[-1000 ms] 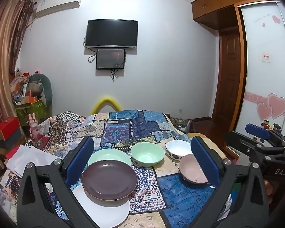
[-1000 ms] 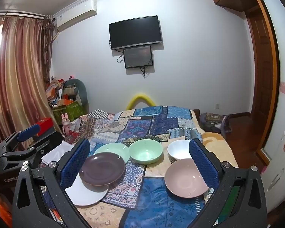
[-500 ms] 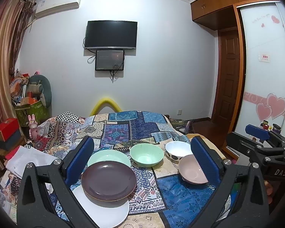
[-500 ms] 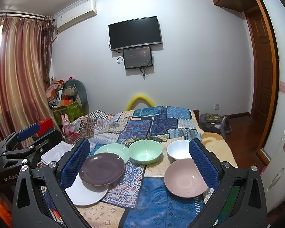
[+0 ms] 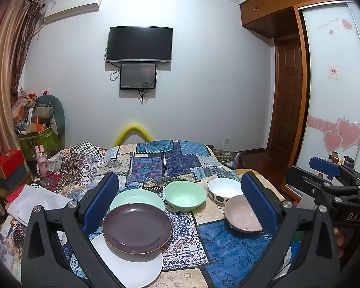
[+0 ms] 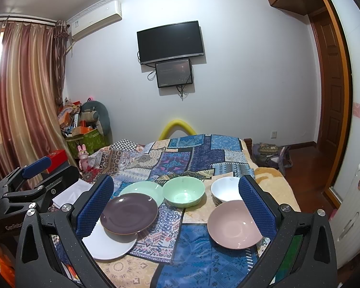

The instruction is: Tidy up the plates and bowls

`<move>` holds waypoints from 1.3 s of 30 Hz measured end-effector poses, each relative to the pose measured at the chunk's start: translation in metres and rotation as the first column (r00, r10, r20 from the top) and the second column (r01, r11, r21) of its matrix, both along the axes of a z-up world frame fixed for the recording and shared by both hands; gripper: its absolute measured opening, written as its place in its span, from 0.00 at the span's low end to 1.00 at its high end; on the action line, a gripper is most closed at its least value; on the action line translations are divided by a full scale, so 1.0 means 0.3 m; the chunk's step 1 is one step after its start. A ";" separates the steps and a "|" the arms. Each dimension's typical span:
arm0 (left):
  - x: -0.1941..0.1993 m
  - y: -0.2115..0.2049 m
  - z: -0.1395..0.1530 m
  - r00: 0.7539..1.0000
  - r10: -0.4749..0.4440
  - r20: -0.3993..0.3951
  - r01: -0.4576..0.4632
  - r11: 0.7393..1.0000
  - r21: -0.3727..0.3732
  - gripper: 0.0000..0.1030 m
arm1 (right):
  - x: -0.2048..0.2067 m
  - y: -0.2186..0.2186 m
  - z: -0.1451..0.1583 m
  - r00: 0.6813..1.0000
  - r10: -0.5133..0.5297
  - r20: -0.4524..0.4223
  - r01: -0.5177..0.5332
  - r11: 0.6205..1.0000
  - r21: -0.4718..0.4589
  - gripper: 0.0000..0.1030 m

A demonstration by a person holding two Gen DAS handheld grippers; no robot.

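I see both my left gripper (image 5: 180,199) and right gripper (image 6: 176,199) spread wide and empty above the bed (image 6: 204,259). On its patchwork cover lie three plates, overlapping: purple plate (image 6: 129,213) over white plate (image 6: 108,244) and green plate (image 6: 144,188). Three bowls: green bowl (image 6: 183,192), white bowl (image 6: 224,190), pink bowl (image 6: 232,224). A rabbit toy (image 6: 83,157) stands beside the bed.
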State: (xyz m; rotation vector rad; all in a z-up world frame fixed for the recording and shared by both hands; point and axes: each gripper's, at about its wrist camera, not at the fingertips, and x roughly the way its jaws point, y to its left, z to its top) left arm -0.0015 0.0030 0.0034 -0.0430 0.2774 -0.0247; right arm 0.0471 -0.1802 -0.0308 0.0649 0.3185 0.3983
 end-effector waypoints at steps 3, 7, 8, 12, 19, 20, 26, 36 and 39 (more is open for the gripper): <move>-0.001 -0.002 -0.003 1.000 -0.001 -0.002 0.001 1.000 -0.003 1.00 | 0.000 0.000 0.000 1.000 0.000 0.000 0.000 1.000 0.000 1.00; 0.000 -0.003 -0.004 1.000 -0.006 -0.006 0.006 1.000 -0.002 1.00 | 0.000 0.000 -0.002 1.000 0.000 0.000 0.000 1.000 0.001 1.00; 0.000 -0.003 -0.003 1.000 -0.007 -0.007 0.007 1.000 -0.001 1.00 | -0.001 0.000 -0.002 1.000 0.001 -0.001 -0.001 1.000 0.001 1.00; -0.005 -0.002 0.001 1.000 -0.007 -0.003 0.007 1.000 -0.001 1.00 | -0.003 -0.004 0.002 1.000 0.002 0.002 -0.002 1.000 0.003 1.00; -0.008 -0.003 -0.001 1.000 -0.008 -0.006 0.008 1.000 0.000 1.00 | -0.004 -0.009 0.003 1.000 0.002 0.001 -0.002 1.000 0.004 1.00; -0.007 -0.002 -0.001 1.000 -0.009 -0.006 0.009 1.000 0.000 1.00 | -0.004 -0.009 0.003 1.000 0.002 0.001 -0.002 1.000 0.004 1.00; -0.005 -0.002 -0.004 1.000 -0.010 -0.010 0.010 1.000 -0.002 1.00 | -0.005 -0.008 0.001 1.000 0.003 0.002 -0.003 1.000 0.004 1.00; -0.004 0.011 -0.002 1.000 -0.010 -0.008 0.010 1.000 -0.008 1.00 | -0.005 -0.004 -0.003 1.000 0.006 0.004 -0.006 1.000 0.001 1.00; -0.004 0.010 -0.003 1.000 -0.010 -0.009 0.010 1.000 -0.009 1.00 | -0.003 -0.001 -0.008 1.000 0.007 0.003 -0.007 1.000 0.000 1.00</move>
